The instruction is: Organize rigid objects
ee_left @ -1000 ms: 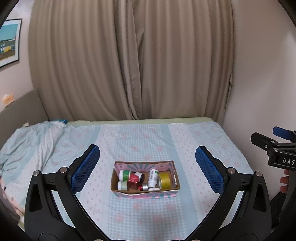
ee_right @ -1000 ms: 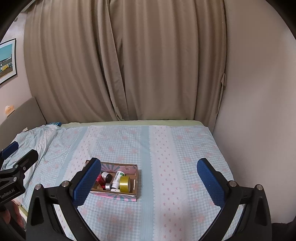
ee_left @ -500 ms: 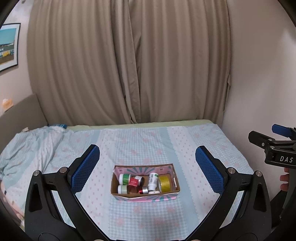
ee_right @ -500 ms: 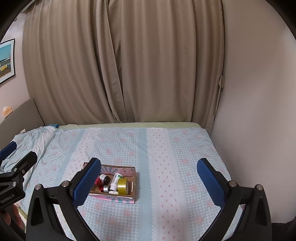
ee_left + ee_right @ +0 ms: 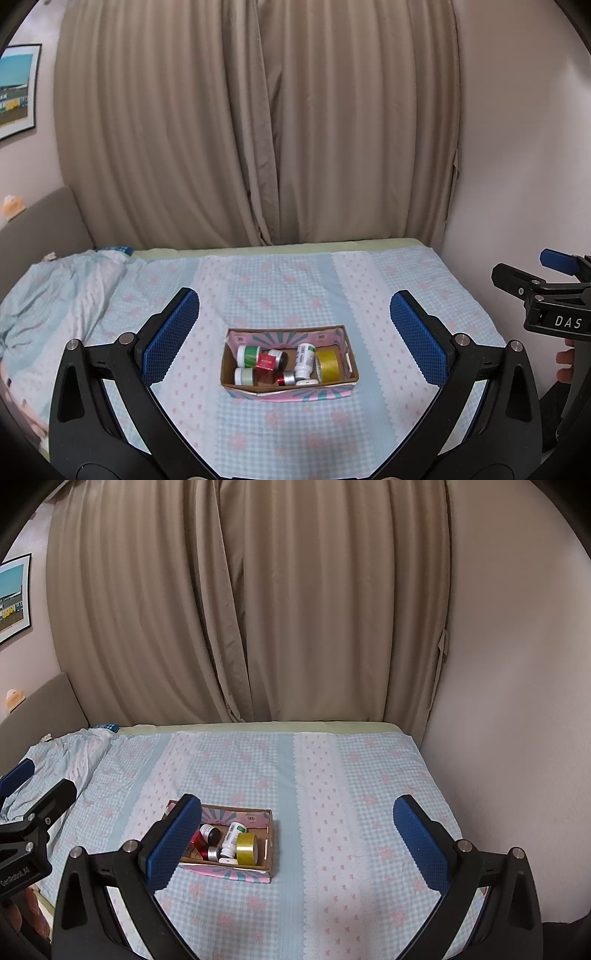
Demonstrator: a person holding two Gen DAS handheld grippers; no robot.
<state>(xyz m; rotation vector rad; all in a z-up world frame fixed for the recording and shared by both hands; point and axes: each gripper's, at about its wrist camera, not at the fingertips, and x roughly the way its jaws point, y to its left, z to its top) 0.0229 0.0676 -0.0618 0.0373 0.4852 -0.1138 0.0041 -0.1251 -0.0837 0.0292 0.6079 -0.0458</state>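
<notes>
The left gripper (image 5: 294, 339) is hanging above the bed (image 5: 288, 288) with its blue pads (image 5: 170, 334) spread wide and nothing between them. The right gripper (image 5: 297, 841) is doing the same, its pads (image 5: 421, 843) wide apart and holding nothing; from the left wrist view its body is showing at the right edge (image 5: 546, 295).

Just past the left gripper, a box (image 5: 291, 389) is sitting open-topped on the checked sheet (image 5: 288, 424), framed between the two left pads. Lying inside it, crowded together and touching, are a yellow tape roll (image 5: 328, 364) at the right end, a white bottle (image 5: 305, 360) beside it, a red jar (image 5: 267, 362) and a dark-lidded jar (image 5: 279, 356) in the middle, two green-banded jars (image 5: 248, 355) at the left end, and a small silver tin (image 5: 287, 378) near the front wall. In the right wrist view the left pad is covering the box's left end (image 5: 225, 866).

Farther off, a rumpled blanket (image 5: 62, 284) is lying at the bed's left side. Beyond it, a curtain (image 5: 258, 129) is hanging across the back wall, and a picture (image 5: 16, 90) is hanging on the left.
</notes>
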